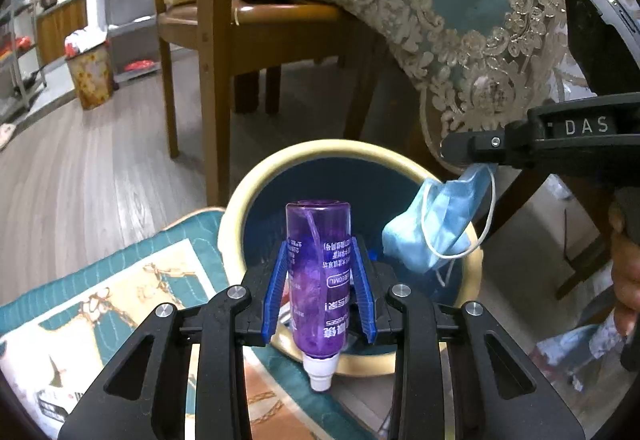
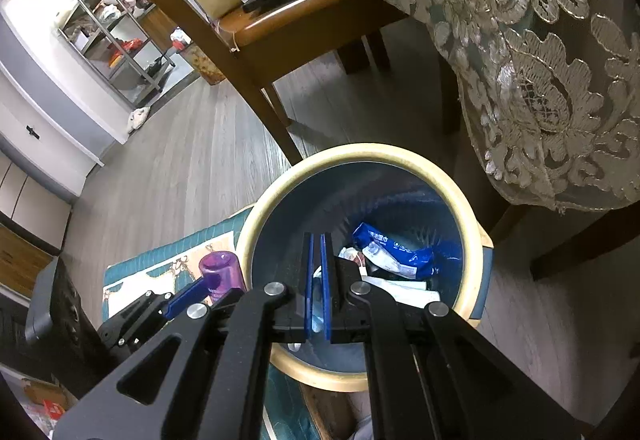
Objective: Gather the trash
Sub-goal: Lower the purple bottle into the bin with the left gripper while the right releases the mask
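My left gripper [image 1: 319,246] is shut on a purple spray bottle [image 1: 319,272], held upside down with its white nozzle toward me, just in front of the blue trash bin's cream rim [image 1: 256,184]. My right gripper [image 2: 319,240] is shut on a light blue face mask [image 1: 436,224], which hangs over the bin's right side; in the right wrist view only a sliver of the mask shows between the fingers. The bin [image 2: 360,156] holds a blue wrapper [image 2: 396,250] and paper scraps. The purple bottle [image 2: 222,274] also shows left of the bin.
A wooden chair [image 1: 224,24] stands behind the bin. A table with a teal lace cloth [image 1: 440,0] overhangs on the right. A patterned teal mat [image 1: 120,300] lies left of the bin. A second bin [image 1: 90,76] stands far left on the wood floor.
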A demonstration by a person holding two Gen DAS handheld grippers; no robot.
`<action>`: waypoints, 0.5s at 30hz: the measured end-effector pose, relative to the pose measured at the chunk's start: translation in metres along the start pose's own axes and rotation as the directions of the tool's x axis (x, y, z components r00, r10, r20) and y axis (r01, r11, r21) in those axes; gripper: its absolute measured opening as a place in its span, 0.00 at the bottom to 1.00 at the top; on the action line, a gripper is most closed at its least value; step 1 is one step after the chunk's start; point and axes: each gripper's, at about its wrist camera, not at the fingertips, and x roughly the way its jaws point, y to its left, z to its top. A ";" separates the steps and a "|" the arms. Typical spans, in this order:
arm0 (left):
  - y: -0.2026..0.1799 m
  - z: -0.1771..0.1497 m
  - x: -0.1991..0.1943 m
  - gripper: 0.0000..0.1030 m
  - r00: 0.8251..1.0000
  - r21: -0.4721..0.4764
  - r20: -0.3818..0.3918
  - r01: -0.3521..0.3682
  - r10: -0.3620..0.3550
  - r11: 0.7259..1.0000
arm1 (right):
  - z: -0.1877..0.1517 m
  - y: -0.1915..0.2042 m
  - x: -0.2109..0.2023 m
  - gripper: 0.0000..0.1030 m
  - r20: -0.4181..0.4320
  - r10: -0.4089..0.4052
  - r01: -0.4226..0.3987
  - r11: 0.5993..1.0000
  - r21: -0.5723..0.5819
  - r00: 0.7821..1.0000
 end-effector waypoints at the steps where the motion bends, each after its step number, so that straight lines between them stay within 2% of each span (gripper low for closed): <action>1: 0.000 0.002 -0.004 0.33 1.000 -0.006 0.015 0.010 -0.010 1.000 | 0.000 0.001 -0.001 0.03 0.003 0.005 -0.005 1.000 0.001 1.000; 5: -0.004 0.013 -0.026 0.33 0.991 -0.017 0.126 0.038 -0.035 0.999 | 0.002 0.002 -0.007 0.03 0.024 0.022 -0.022 1.000 0.000 0.999; 7: -0.005 0.014 -0.028 0.33 0.988 -0.018 0.152 0.032 -0.029 0.999 | 0.002 0.002 -0.007 0.03 0.027 0.021 -0.021 1.000 -0.001 0.999; 12: -0.005 0.002 0.001 0.33 0.999 -0.003 0.044 0.019 -0.019 1.000 | 0.001 -0.001 -0.002 0.03 0.009 0.024 -0.024 1.000 0.018 1.000; 15: -0.005 0.000 0.006 0.33 0.999 0.001 0.017 0.027 -0.027 1.000 | 0.001 0.001 0.000 0.03 0.002 0.024 -0.024 1.000 0.012 1.000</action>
